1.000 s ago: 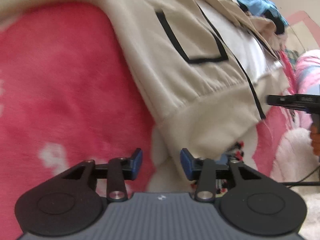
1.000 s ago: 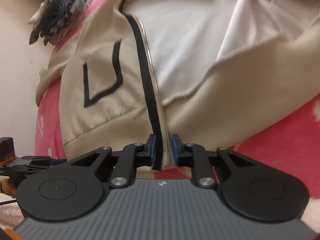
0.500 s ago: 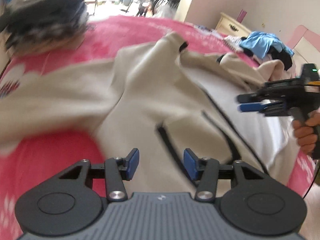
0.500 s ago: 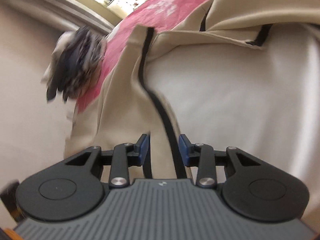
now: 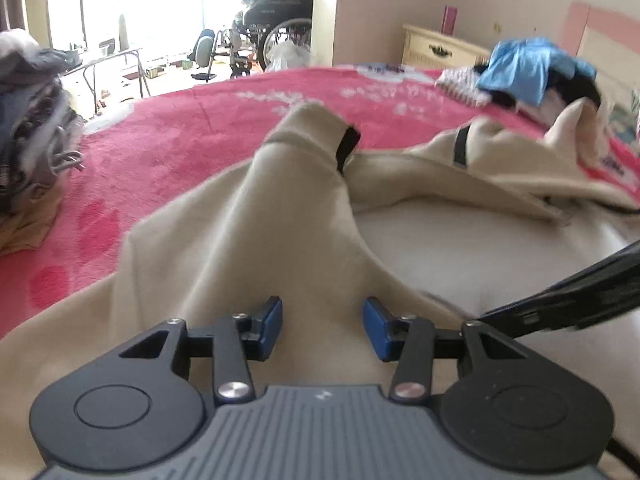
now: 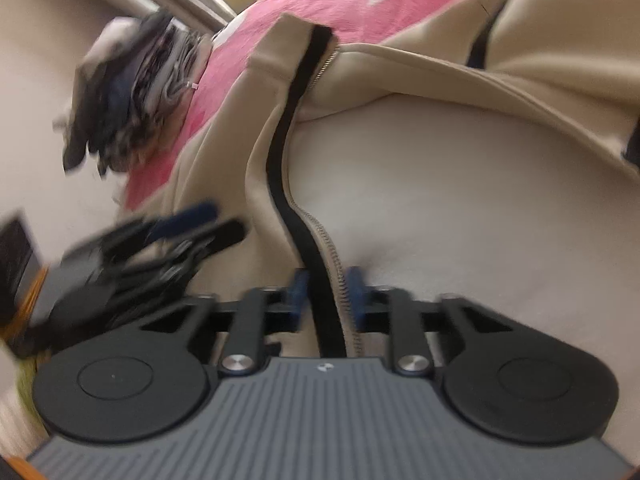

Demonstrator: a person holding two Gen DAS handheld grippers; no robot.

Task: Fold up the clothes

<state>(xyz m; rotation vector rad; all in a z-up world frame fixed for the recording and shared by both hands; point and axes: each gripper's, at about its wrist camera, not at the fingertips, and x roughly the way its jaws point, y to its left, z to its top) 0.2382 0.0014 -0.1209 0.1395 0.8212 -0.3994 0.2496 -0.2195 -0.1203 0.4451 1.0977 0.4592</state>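
Observation:
A beige zip jacket (image 5: 288,216) with black trim lies open on a pink blanket (image 5: 168,136), its white lining (image 5: 472,256) facing up. My left gripper (image 5: 322,327) is open just above the jacket's left front panel, nothing between its blue pads. My right gripper (image 6: 327,293) has the black zipper edge (image 6: 320,280) running between its blue pads, which stand close on either side of it. The left gripper shows blurred in the right wrist view (image 6: 188,220). The right gripper's arm crosses the left wrist view (image 5: 568,296).
A stack of folded dark clothes (image 5: 28,128) sits on the bed's left edge, also seen in the right wrist view (image 6: 132,92). A heap of blue and black clothes (image 5: 532,72) lies at the far right. A cream dresser (image 5: 440,48) and a wheelchair (image 5: 280,28) stand beyond the bed.
Both grippers moved from the hem up the jacket towards the collar. The right gripper let go of the zipper edge, then closed in around it higher up. The left stayed open.

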